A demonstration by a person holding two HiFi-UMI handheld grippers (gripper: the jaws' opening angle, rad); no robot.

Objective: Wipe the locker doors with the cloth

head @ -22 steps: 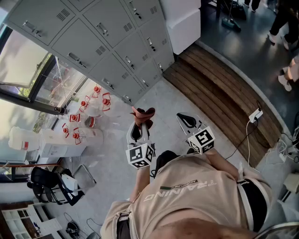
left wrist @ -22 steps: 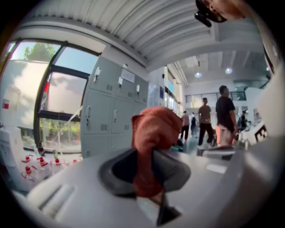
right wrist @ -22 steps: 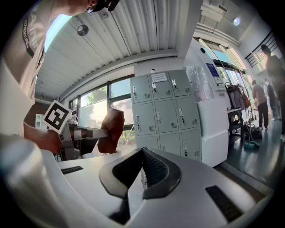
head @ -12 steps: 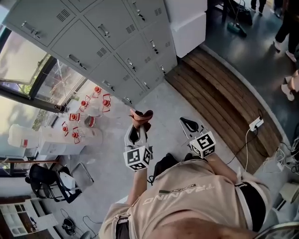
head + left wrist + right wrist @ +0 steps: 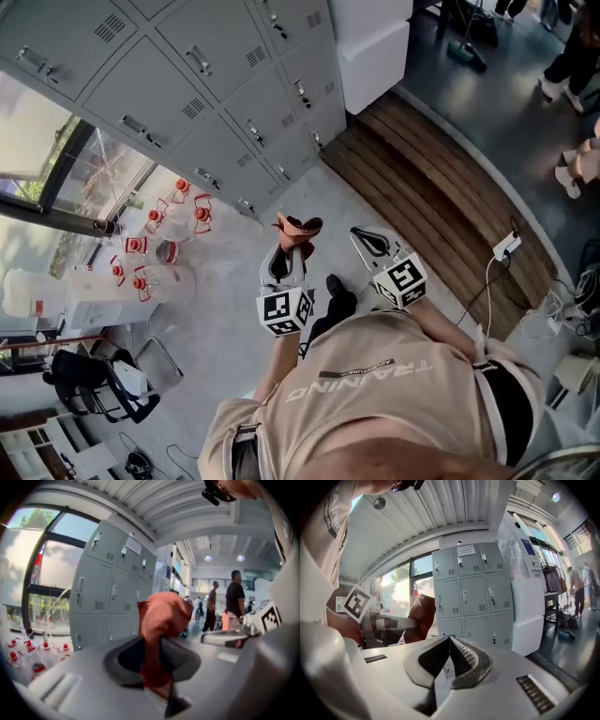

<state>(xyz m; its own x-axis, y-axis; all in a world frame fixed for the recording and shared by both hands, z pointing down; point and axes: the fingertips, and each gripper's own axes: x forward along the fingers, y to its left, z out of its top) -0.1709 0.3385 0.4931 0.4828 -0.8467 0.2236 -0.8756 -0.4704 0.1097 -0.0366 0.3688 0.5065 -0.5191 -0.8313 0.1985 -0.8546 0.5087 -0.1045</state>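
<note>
While the right tool (image 5: 449, 644) is pressed together, the left tool (image 5: 287, 251) pinches the cloth (image 5: 297, 228) between its jaws.

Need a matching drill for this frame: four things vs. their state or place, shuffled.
1 cloth
2 right gripper
3 lockers
4 bottles

a red caps, on floor
b shut, empty
c grey, doors closed
d clamped in left gripper

Pairs: 1-d, 2-b, 3-c, 4-a
</note>
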